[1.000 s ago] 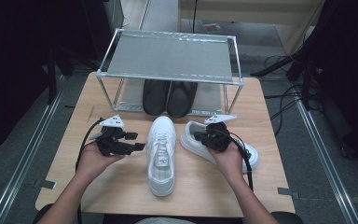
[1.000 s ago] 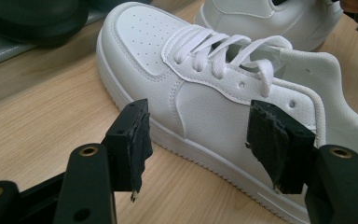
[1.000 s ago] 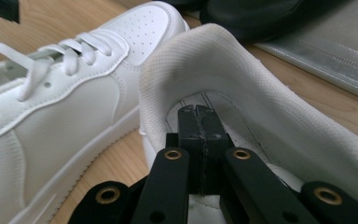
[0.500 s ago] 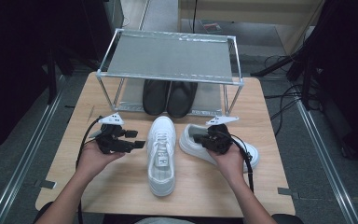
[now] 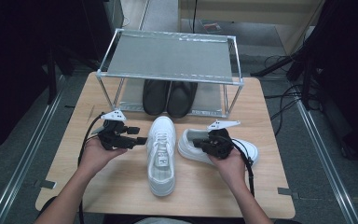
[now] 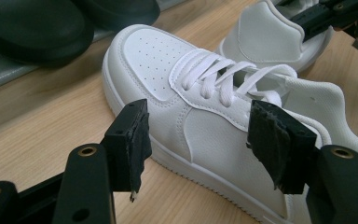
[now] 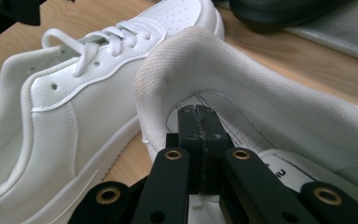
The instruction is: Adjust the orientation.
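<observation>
A laced white sneaker [image 5: 161, 154] stands mid-table, toe pointing away from me. My left gripper [image 5: 137, 136] hovers just left of it, jaws open and aimed at its side; in the left gripper view the two pads [image 6: 130, 144] frame the sneaker's side [image 6: 205, 126] without touching it. A second white sneaker [image 5: 186, 148] lies to the right with its heel toward the first. My right gripper [image 5: 198, 142] sits over its heel opening. In the right gripper view, the right gripper [image 7: 198, 116] reaches inside the padded collar [image 7: 214, 60] with its jaws pressed together and nothing visible between them.
A pair of black shoes [image 5: 170, 95] rests on the lower level of a metal-framed rack [image 5: 168, 56] at the back of the wooden table [image 5: 98, 186]. Cables trail from both grippers. Dark floor and rails surround the table.
</observation>
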{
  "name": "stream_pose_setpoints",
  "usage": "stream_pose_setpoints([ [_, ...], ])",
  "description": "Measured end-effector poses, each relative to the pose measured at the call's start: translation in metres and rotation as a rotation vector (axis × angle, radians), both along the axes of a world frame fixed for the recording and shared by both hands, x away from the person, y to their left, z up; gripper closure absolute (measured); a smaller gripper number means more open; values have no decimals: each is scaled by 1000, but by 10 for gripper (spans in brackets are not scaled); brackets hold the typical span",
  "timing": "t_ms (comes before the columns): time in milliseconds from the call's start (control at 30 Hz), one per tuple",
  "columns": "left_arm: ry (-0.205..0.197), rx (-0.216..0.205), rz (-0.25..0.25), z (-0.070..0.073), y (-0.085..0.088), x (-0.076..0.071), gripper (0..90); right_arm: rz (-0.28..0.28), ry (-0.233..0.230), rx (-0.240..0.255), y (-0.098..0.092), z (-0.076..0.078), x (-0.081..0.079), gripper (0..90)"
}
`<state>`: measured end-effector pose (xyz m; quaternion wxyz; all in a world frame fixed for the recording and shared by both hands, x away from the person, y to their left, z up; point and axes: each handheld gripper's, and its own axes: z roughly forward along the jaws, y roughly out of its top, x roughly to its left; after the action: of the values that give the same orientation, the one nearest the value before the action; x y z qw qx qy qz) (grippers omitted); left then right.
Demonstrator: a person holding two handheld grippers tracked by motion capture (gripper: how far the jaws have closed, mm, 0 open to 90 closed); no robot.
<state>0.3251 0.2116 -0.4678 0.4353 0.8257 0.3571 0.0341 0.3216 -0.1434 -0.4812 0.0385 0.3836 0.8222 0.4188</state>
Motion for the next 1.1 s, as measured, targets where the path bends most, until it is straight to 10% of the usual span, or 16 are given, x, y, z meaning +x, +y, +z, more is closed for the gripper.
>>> stream_pose_setpoints([
  [833,13,-28,-19,2,-3,13,396,76,47,-65,-24,6,-51,900],
  [1100,23,-23,-13,2,-3,15,397,30,-20,17,-37,26,-60,900],
])
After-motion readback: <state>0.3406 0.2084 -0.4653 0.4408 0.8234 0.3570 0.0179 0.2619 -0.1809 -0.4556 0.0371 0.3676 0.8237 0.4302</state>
